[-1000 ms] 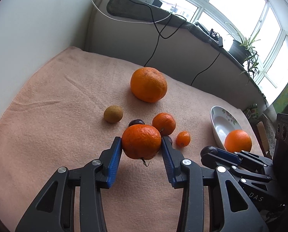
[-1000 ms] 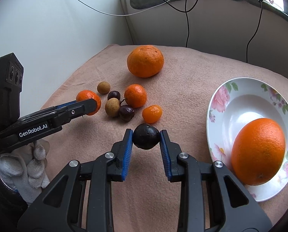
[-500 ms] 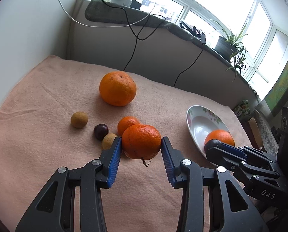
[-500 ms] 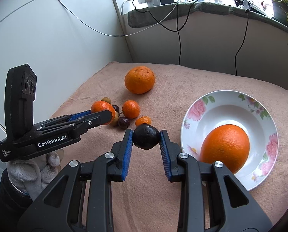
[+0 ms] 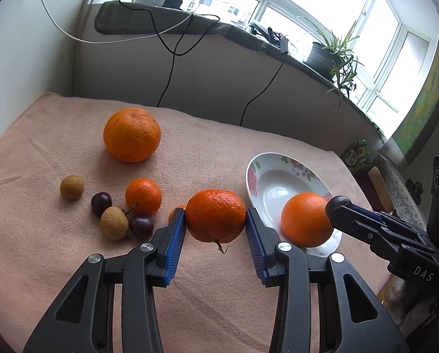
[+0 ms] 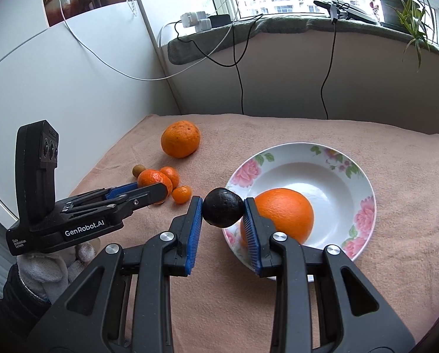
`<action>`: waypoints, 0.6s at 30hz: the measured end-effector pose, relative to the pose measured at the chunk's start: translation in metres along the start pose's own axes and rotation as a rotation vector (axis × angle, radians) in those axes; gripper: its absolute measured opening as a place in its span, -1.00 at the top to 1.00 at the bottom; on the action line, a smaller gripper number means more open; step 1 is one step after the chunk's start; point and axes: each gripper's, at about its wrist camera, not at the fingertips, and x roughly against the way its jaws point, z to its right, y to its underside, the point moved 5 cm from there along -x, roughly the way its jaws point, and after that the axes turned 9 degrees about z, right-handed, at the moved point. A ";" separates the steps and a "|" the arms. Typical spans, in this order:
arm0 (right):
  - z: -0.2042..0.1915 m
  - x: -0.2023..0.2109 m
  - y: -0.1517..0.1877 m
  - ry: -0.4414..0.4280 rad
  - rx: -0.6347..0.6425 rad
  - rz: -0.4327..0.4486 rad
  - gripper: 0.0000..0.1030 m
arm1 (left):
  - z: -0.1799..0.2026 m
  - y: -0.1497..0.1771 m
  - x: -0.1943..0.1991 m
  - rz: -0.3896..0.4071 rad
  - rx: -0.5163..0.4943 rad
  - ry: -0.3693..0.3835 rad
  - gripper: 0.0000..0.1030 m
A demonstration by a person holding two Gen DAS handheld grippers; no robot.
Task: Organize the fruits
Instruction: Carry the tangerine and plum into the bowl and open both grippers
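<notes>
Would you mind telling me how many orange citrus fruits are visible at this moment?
5, maybe more hidden: large orange at the back, orange in the bowl, mandarin in the left gripper, small mandarin, and kumquat on the cloth.

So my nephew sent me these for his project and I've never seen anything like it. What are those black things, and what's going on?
They are hand-held tongs, one in each of a person's hands, each with a camera looking along its two fingers. One picture comes from the left tongs, which grip a mandarin. The other comes from the right tongs, which grip a dark round fruit near a flowered plate that holds an orange. On the pink cloth lie a large orange and several small fruits, orange, tan and dark purple.
</notes>
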 end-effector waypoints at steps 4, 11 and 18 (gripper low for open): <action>0.017 0.008 0.001 0.027 -0.020 0.008 0.43 | 0.011 0.001 -0.006 -0.008 -0.014 0.014 0.23; 0.049 0.020 0.004 0.078 -0.060 0.011 0.43 | 0.028 0.005 -0.018 -0.030 -0.030 0.041 0.23; 0.073 0.019 0.012 0.118 -0.085 -0.011 0.43 | 0.042 0.005 -0.028 -0.044 -0.047 0.059 0.23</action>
